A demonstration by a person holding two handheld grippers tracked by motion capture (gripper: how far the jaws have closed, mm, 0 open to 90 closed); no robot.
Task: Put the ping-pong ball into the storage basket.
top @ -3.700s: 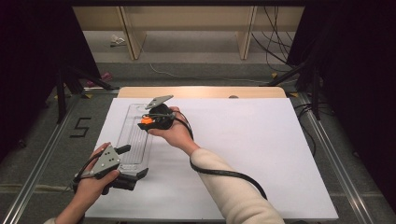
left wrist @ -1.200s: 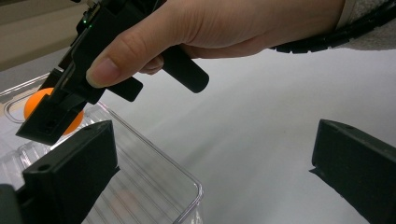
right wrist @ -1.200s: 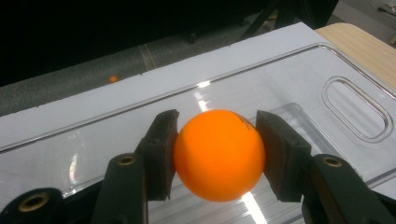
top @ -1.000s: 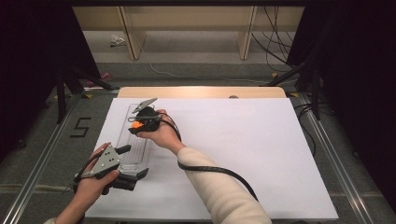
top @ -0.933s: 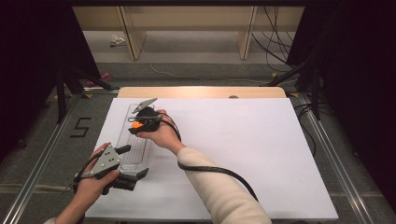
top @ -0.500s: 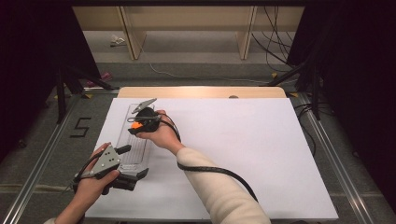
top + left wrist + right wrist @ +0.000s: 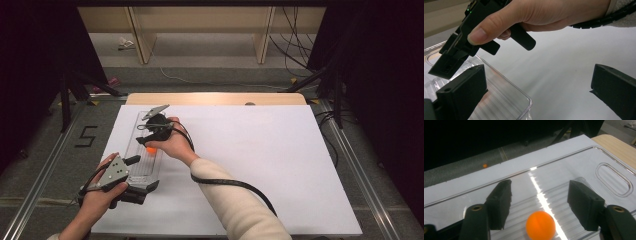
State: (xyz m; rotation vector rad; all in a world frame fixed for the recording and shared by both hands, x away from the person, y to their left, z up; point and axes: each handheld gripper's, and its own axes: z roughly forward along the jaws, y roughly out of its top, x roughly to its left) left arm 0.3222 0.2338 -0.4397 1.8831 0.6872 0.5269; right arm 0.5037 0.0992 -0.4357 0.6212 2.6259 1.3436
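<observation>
One clear plastic tray (image 7: 142, 165) lay lengthwise on the white surface (image 7: 260, 165), near its left edge. One orange ball (image 7: 540, 225) sat inside the tray on its ribbed floor, loose, touching neither jaw. In the high view the ball (image 7: 150, 148) showed just below the right gripper, about halfway along the tray.

Two grippers, one per hand. The right gripper (image 7: 539, 202) hung over the middle of the tray, pointing down into it; its jaws had just been opening and stood apart, one on each side of the ball, the ball between them but free of the pads. From above, the right gripper (image 7: 152, 131) sat over the tray's far half, with the right hand (image 7: 172, 145) wrapped round it.

The left gripper (image 7: 539, 95) was at the tray's near end, jaws wide apart, nothing pressed between them. One jaw sat over the tray's near corner (image 7: 524, 102), the other off the tray over bare surface. In the high view the left gripper (image 7: 137, 175) lay at the tray's near end, held by the left hand (image 7: 100, 200).

One small orange thing (image 7: 485, 165) lay on the floor beyond the tray's far side, too small to tell what.
</observation>
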